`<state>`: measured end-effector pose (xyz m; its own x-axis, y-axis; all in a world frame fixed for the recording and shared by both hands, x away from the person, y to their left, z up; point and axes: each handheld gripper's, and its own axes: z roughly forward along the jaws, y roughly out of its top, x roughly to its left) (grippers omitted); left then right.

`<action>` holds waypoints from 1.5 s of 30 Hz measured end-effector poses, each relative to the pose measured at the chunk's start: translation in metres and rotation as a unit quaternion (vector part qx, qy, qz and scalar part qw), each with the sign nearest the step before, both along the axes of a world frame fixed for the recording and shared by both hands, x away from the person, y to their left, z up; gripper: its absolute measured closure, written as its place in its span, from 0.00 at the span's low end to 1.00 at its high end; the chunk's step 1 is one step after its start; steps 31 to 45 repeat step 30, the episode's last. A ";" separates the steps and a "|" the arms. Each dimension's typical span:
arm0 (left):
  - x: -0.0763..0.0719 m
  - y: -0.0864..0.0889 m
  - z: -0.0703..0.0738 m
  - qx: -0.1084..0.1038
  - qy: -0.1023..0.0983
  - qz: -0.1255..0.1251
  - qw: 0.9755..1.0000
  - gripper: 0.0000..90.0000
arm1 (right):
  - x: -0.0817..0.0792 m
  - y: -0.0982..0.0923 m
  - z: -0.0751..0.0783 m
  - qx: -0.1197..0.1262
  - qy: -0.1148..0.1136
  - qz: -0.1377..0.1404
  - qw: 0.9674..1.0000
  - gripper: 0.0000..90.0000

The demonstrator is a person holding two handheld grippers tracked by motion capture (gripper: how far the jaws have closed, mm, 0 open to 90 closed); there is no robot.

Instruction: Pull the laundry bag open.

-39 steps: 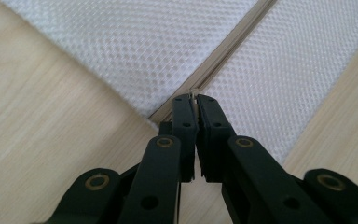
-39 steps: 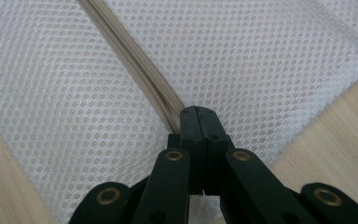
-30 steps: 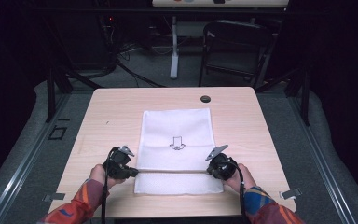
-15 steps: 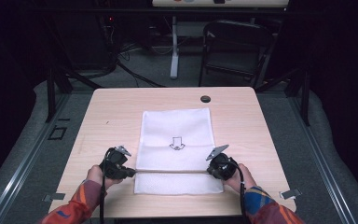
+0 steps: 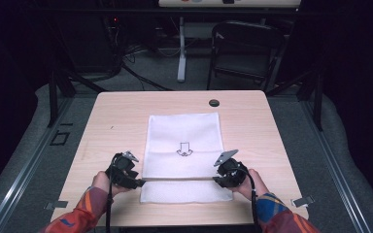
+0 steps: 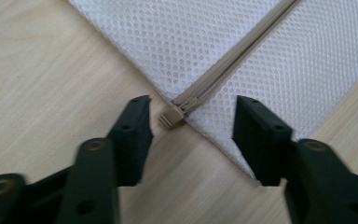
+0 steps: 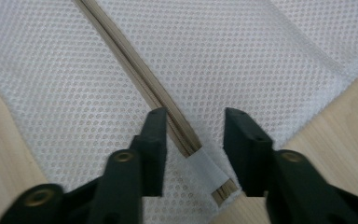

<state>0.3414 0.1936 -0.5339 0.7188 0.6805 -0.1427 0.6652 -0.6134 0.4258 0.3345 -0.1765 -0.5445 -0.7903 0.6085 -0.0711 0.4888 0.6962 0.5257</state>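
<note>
Black two-jaw left gripper (image 5: 137, 183) and right gripper (image 5: 215, 178), grey three-cornered plates on top, black cables, screw holes; orange-blue plaid sleeves.

Table (image 5: 111, 121): light wood, rounded corners. Mesh bag (image 5: 184, 131) lies flat at centre, running toward 6 o'clock, with its zipper (image 5: 175, 179) crosswise near that end. Small dark disc (image 5: 214, 102) at 12 o'clock, well apart.

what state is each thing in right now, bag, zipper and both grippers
mesh bag: flat on the table, arrow print up
zipper: closed, slider at the bag's left edge
left gripper: jaws just opened, astride the slider, not touching
right gripper: jaws just opened, astride the zipper's end
</note>
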 end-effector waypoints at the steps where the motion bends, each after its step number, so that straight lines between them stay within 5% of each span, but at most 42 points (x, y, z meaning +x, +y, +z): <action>1: 0.000 0.001 0.002 0.001 -0.006 0.004 1.000 0.45 | 0.000 -0.002 0.002 0.002 0.005 -0.001 1.000 0.58; 6: -0.001 0.007 0.010 -0.008 -0.024 0.021 0.999 0.23 | -0.003 -0.013 0.011 0.012 0.012 -0.022 1.000 0.24; 11: -0.003 0.017 0.014 -0.006 -0.039 0.042 0.998 0.17 | -0.006 -0.030 0.021 0.017 0.002 -0.051 0.999 0.13; 18: -0.006 0.037 0.017 -0.005 -0.056 0.083 0.995 0.12 | -0.013 -0.067 0.029 0.033 -0.008 -0.106 0.994 0.06; 26: -0.005 0.052 0.015 -0.002 -0.050 0.107 0.993 0.10 | -0.021 -0.103 0.024 0.029 0.004 -0.144 0.989 0.00; 45: -0.002 0.054 0.011 0.005 -0.043 0.111 0.993 0.07 | -0.022 -0.109 0.021 0.038 0.006 -0.150 0.988 0.00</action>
